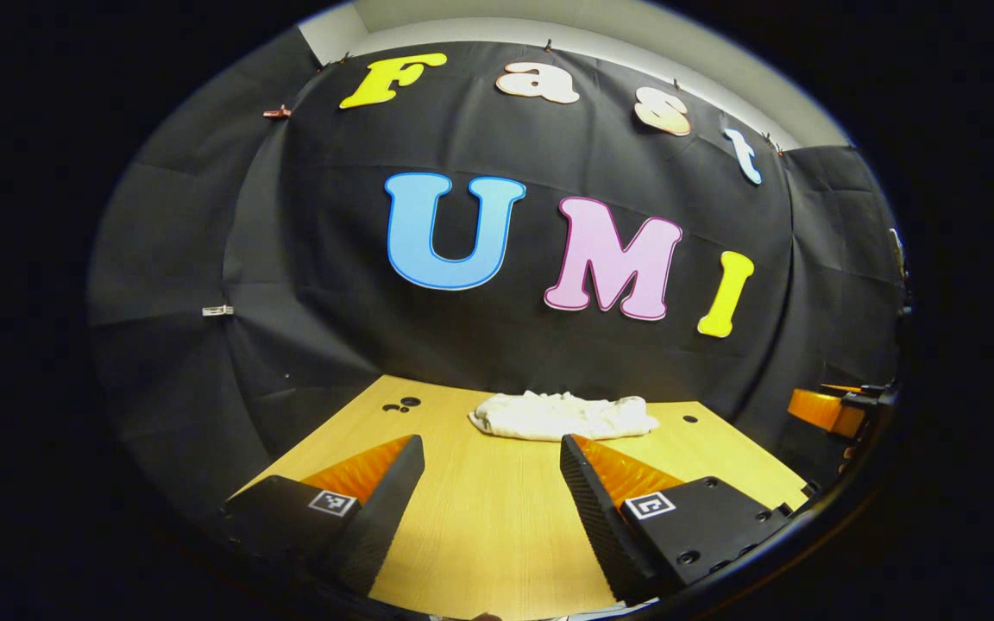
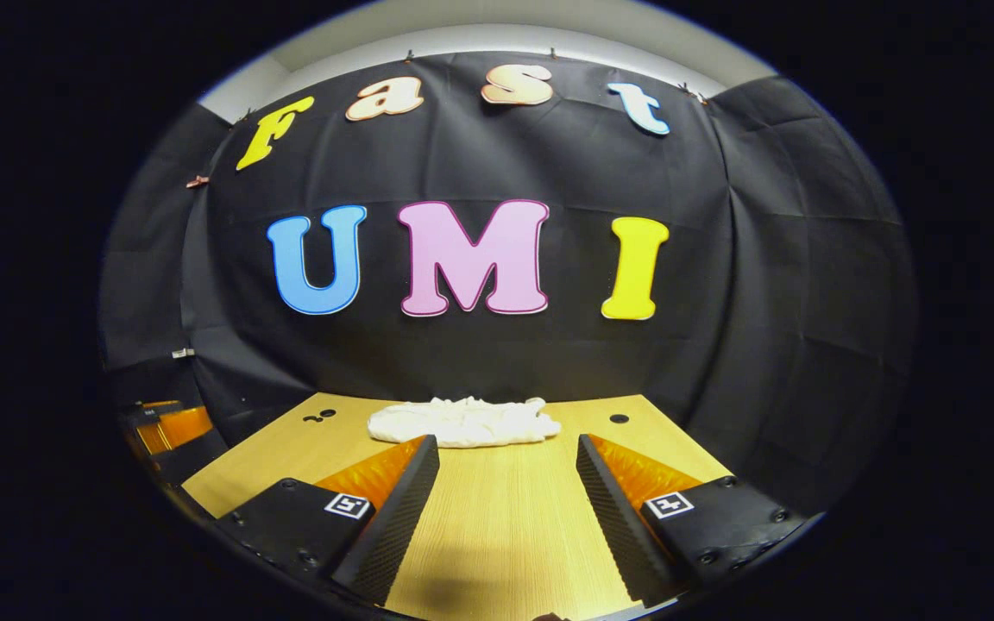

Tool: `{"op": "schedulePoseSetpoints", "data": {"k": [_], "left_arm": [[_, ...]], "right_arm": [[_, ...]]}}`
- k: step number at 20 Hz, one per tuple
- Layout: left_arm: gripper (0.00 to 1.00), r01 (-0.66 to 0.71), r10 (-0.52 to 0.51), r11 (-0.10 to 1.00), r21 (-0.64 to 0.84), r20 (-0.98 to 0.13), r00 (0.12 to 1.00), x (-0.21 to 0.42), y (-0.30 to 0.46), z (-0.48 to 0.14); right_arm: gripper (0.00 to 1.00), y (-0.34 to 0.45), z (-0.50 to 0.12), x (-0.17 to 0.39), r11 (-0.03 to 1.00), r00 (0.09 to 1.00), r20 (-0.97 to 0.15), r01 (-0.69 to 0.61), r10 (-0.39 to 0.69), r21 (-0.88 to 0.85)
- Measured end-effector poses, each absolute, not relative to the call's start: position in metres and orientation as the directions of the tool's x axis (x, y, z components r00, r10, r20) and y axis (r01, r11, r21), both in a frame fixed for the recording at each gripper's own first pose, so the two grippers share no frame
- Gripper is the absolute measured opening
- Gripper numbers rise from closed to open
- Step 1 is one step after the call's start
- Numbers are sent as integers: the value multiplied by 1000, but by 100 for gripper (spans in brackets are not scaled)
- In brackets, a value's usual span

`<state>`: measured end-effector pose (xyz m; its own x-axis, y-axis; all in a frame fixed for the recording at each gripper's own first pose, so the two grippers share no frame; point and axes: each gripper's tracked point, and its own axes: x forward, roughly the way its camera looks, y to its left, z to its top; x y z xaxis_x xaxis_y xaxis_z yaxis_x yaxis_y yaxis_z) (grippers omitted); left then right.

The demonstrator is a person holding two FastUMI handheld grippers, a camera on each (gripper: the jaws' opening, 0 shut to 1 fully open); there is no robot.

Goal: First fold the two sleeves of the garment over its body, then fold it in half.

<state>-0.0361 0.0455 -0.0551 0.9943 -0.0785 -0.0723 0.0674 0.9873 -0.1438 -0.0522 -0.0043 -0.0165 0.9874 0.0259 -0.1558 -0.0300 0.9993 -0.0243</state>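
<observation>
A white garment (image 1: 563, 416) lies crumpled in a low heap near the far edge of the wooden table (image 1: 497, 517); no sleeve can be told apart from the body. My left gripper (image 1: 491, 448) stands open above the near part of the table, short of the garment, with nothing between its fingers. In the right gripper view the same garment (image 2: 464, 422) lies just past the fingertips and slightly left. My right gripper (image 2: 507, 447) is open too, holding nothing. At the right edge of the left gripper view the other gripper (image 1: 838, 405) shows.
The table (image 2: 506, 526) has small dark holes near its far corners (image 1: 402, 404) (image 2: 619, 418). The booth's black cloth wall stands right behind the garment. The other gripper (image 2: 165, 424) shows at the left edge of the right gripper view.
</observation>
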Motion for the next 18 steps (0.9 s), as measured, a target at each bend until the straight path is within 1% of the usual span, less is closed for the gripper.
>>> {"op": "schedulePoseSetpoints", "data": {"k": [2, 4, 6, 8, 11, 14, 18], "left_arm": [[98, 47, -67, 987, -152, -130, 989, -49, 45, -76], [98, 17, -42, 988, -155, -161, 986, -59, 50, -90], [98, -2, -25, 987, -162, -165, 986, -68, 52, -94], [98, -13, -16, 985, -172, -168, 986, -73, 52, -97], [98, 4, -28, 989, -147, -163, 986, -76, 43, -96], [98, 44, -60, 993, -108, -152, 987, -79, 33, -94], [98, 76, -86, 995, -71, -154, 984, -77, 27, -95]], "right_arm": [[98, -17, -23, -67, 1000, 986, -169, 4, -6, -9], [98, -22, -30, -81, 1000, 983, -184, 27, -24, 9], [97, -28, -38, -93, 998, 979, -196, 55, -51, 16], [97, -29, -31, -98, 997, 984, -167, 71, -65, 30], [97, -24, -32, -101, 998, 985, -160, 69, -67, 7], [97, -8, -38, -104, 999, 982, -185, 35, -32, 12], [97, 1, -34, -100, 1000, 983, -184, 16, -17, -5]]}}
